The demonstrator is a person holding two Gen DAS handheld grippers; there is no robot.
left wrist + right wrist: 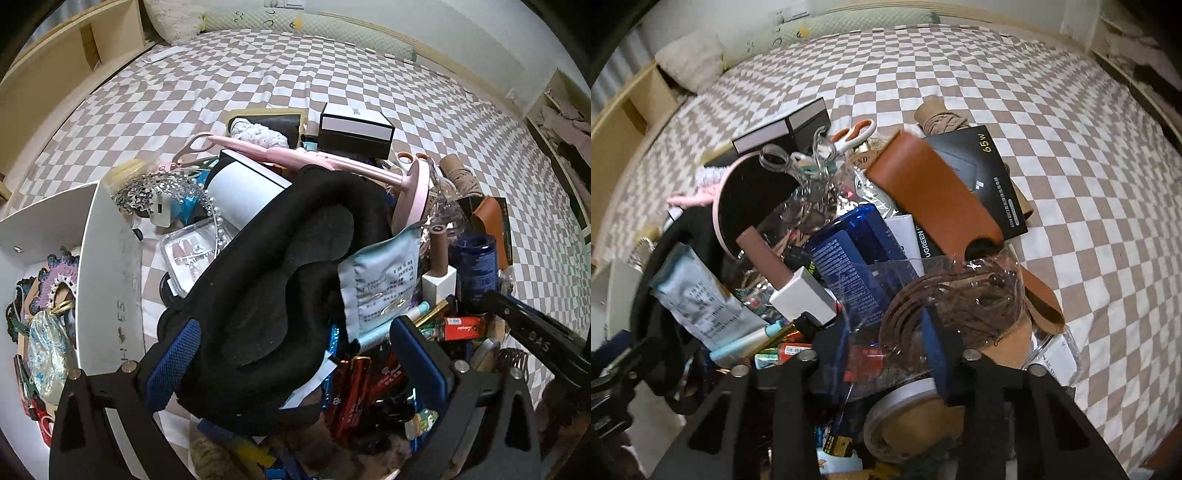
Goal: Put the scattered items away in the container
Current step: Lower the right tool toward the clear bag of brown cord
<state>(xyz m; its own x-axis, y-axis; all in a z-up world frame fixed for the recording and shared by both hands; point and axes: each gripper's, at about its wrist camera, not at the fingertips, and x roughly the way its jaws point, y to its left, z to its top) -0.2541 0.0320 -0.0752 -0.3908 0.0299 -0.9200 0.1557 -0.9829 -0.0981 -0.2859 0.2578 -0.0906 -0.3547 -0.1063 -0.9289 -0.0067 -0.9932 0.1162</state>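
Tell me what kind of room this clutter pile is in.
Most likely a bedroom: the pile sits on a bed with a checkered sheet, a long bolster pillow lies along the wall at its far edge, and wooden shelving stands beside it.

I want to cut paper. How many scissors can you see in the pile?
2. The orange-handled scissors lie at the pile's far side beside the black-and-white box. The pink scissors poke out at the pile's far left. More may hide under the clutter.

A checkered bedspread runs back to a long bolster pillow beside wooden shelving.
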